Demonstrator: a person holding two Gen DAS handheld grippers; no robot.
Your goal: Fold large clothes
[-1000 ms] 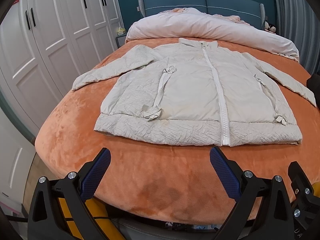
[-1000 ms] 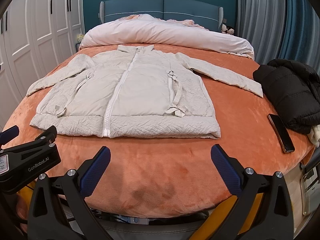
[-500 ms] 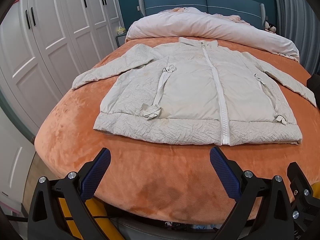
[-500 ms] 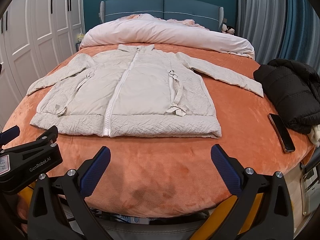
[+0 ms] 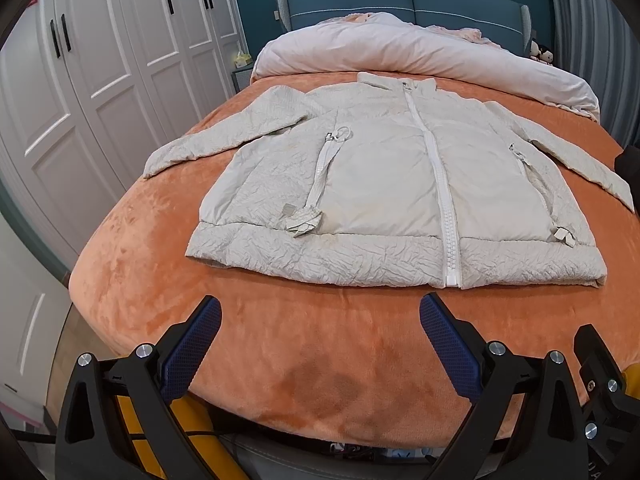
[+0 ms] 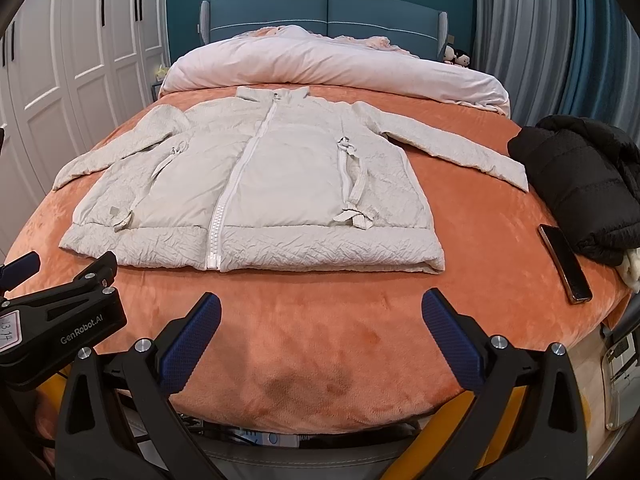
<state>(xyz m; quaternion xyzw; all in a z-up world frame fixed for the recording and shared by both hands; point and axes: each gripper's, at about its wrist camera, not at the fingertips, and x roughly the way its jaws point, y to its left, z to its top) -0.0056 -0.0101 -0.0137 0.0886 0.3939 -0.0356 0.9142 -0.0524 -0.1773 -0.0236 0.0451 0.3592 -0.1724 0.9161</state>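
On the orange bed (image 5: 248,344), a zipped pale jacket (image 5: 380,184) (right cuff cropped), both grippers (image 5: 320,344) (image 6: 320,344) spread wide

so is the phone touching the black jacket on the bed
Cannot tell. In the right wrist view the phone lies right along the black jacket's near edge, with no clear strip of orange blanket between them, but actual contact isn't plain.

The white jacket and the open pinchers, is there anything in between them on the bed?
Nothing: only bare orange blanket lies between the jacket and the right gripper, in both wrist views.
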